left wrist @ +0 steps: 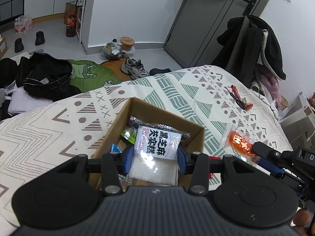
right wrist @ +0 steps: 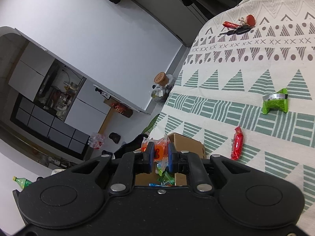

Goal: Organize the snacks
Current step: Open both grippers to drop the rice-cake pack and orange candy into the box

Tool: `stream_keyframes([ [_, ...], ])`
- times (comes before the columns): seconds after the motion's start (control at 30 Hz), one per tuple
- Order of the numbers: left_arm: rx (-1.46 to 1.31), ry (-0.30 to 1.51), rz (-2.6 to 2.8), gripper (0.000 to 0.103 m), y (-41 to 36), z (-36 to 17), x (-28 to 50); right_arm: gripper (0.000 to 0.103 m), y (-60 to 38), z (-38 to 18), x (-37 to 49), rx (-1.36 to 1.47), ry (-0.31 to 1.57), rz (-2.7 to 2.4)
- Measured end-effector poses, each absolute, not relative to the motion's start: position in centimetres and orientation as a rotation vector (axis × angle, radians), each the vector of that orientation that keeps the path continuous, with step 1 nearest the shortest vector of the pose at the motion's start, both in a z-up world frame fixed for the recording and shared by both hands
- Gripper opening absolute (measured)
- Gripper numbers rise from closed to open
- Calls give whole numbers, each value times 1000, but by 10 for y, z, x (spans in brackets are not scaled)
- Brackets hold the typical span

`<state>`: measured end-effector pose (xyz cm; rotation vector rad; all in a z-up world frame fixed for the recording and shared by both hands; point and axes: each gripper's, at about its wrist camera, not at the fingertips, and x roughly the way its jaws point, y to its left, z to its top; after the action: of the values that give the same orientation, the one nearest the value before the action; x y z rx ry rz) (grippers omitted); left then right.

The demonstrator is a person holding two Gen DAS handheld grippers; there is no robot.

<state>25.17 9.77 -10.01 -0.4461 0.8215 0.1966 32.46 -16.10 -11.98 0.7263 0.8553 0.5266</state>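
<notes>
My left gripper (left wrist: 155,153) is shut on a white snack packet with black lettering (left wrist: 157,143) and holds it over the open cardboard box (left wrist: 126,114) on the patterned bed. Several green and blue snacks (left wrist: 129,134) lie inside the box. My right gripper (right wrist: 159,153) is shut on an orange snack packet (right wrist: 158,147), held at the box's edge (right wrist: 189,141); the same packet shows at the right in the left wrist view (left wrist: 239,142). A red candy packet (right wrist: 237,143) and a green packet (right wrist: 275,101) lie on the bedspread.
A bunch of keys with a red tag (right wrist: 239,26) lies far up the bed (left wrist: 49,129). Beyond the bed edge are clothes (left wrist: 45,74), shoes (left wrist: 133,68), a green rug and a chair with a black coat (left wrist: 254,45).
</notes>
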Motion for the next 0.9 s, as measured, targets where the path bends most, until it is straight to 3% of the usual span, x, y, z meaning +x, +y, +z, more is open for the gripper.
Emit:
stream_keyframes([
  [0.6,-485,892,137,44,123,-124,278,14,-117,-131,342,707,887,550],
  [0.8,-474,895,141,48,127,-117,279,28,-113,-143,348,727,952,552],
  [0.9,-465,896,148,51,126,-115,280,29,-120,-143,346,729,960,527],
])
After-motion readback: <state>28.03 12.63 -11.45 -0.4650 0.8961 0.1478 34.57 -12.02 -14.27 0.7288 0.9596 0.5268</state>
